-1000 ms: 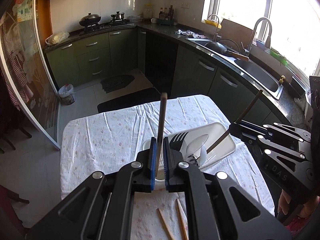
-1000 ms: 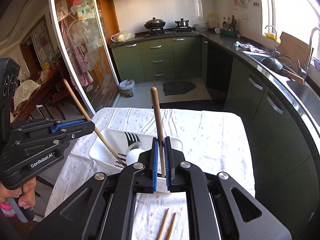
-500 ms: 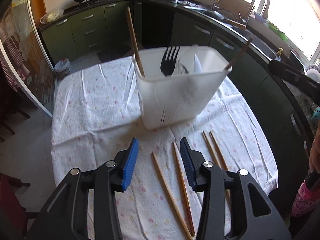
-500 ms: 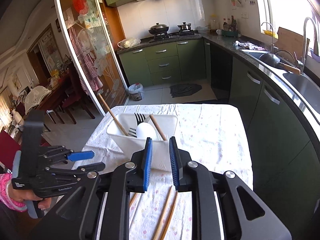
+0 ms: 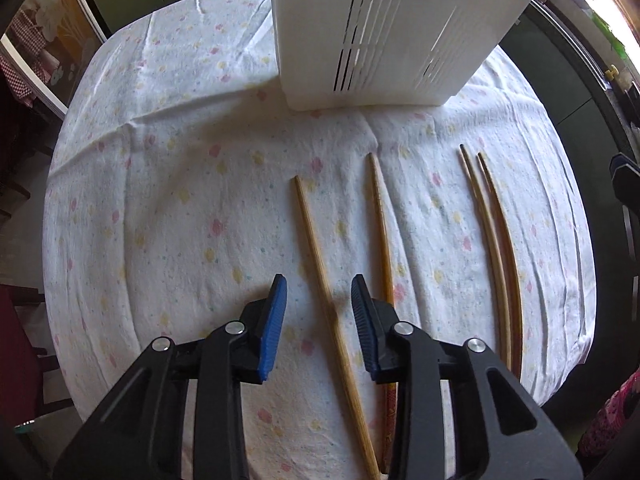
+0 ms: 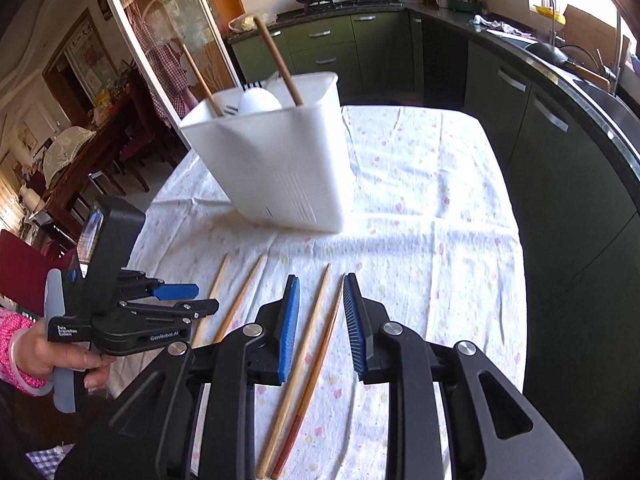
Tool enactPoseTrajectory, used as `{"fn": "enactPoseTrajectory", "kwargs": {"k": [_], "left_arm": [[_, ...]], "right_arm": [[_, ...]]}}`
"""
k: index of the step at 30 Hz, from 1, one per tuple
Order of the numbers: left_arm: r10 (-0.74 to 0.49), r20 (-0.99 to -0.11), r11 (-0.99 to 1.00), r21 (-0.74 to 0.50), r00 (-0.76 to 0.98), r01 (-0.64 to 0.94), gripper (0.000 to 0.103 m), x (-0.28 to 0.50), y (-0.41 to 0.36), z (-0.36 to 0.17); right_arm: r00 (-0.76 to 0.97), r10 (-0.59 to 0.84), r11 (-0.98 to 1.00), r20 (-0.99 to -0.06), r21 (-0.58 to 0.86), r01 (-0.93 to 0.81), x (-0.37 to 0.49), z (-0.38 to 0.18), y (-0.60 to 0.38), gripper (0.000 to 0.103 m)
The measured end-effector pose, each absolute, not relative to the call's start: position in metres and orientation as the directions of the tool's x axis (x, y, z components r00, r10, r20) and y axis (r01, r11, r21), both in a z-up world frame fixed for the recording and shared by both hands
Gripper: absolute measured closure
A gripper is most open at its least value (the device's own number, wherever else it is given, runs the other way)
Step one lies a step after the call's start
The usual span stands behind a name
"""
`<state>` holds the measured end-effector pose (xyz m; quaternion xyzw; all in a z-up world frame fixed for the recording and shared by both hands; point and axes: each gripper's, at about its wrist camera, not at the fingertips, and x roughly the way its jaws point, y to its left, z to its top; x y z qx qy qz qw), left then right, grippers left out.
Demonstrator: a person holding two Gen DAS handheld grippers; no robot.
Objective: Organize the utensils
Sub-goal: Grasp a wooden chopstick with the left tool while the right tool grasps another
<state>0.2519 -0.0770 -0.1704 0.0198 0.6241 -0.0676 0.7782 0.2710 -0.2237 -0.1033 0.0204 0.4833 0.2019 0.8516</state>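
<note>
Wooden chopsticks [image 5: 332,300] lie on the flowered tablecloth [image 5: 160,200] near the white holder [image 5: 384,32]; the left gripper [image 5: 318,304] straddles one, fingers apart. Right wrist view: the right gripper [image 6: 320,312], fingers apart, straddles a pair [image 6: 316,320]; the holder stands beyond.

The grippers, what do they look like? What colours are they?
Both the left gripper and the right gripper are black plastic with silver screws and ribbed blue pads. In the right wrist view, the left one has white lettering, a grey handle and is held by a hand in a pink dotted sleeve.
</note>
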Motion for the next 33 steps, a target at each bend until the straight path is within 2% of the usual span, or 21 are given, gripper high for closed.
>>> {"fn": "enactPoseTrajectory", "kwargs": {"k": [3, 5, 7, 13, 23, 25, 26, 33], "left_arm": [[-0.067, -0.973, 0.991, -0.040, 0.219, 0.127, 0.074, 0.249, -0.082, -0.169], [-0.053, -0.973, 0.992, -0.024, 0.226, 0.126, 0.078, 0.247, -0.084, -0.170], [-0.039, -0.972, 0.992, -0.010, 0.233, 0.125, 0.095, 0.246, -0.083, -0.169], [-0.066, -0.972, 0.992, -0.039, 0.226, 0.121, 0.097, 0.244, -0.071, -0.167], [-0.104, -0.958, 0.986, -0.064, 0.268, 0.154, 0.097, 0.240, -0.058, -0.148], [-0.113, -0.955, 0.984, -0.069, 0.275, 0.164, 0.097, 0.244, -0.059, -0.141], [-0.115, -0.953, 0.983, -0.070, 0.280, 0.167, 0.097, 0.243, -0.057, -0.142], [-0.133, -0.939, 0.980, -0.077, 0.316, 0.184, 0.097, 0.236, -0.046, -0.125]], "right_arm": [[0.392, 0.359, 0.915, -0.847, 0.238, -0.326, 0.276, -0.126, -0.217, 0.080], [0.354, 0.342, 0.920, -0.870, 0.233, -0.315, 0.282, -0.141, -0.214, 0.080], [0.311, 0.341, 0.920, -0.887, 0.248, -0.303, 0.289, -0.157, -0.211, 0.080], [0.247, 0.366, 0.904, -0.897, 0.280, -0.323, 0.296, -0.174, -0.191, 0.080], [0.229, 0.255, 0.931, -0.939, 0.175, -0.321, 0.307, -0.186, -0.165, 0.080], [0.254, 0.214, 0.939, -0.943, 0.127, -0.321, 0.307, -0.187, -0.161, 0.086], [0.264, 0.207, 0.940, -0.942, 0.117, -0.320, 0.307, -0.188, -0.160, 0.093], [0.290, 0.324, 0.923, -0.901, 0.233, -0.305, 0.298, -0.169, -0.168, 0.096]]}}
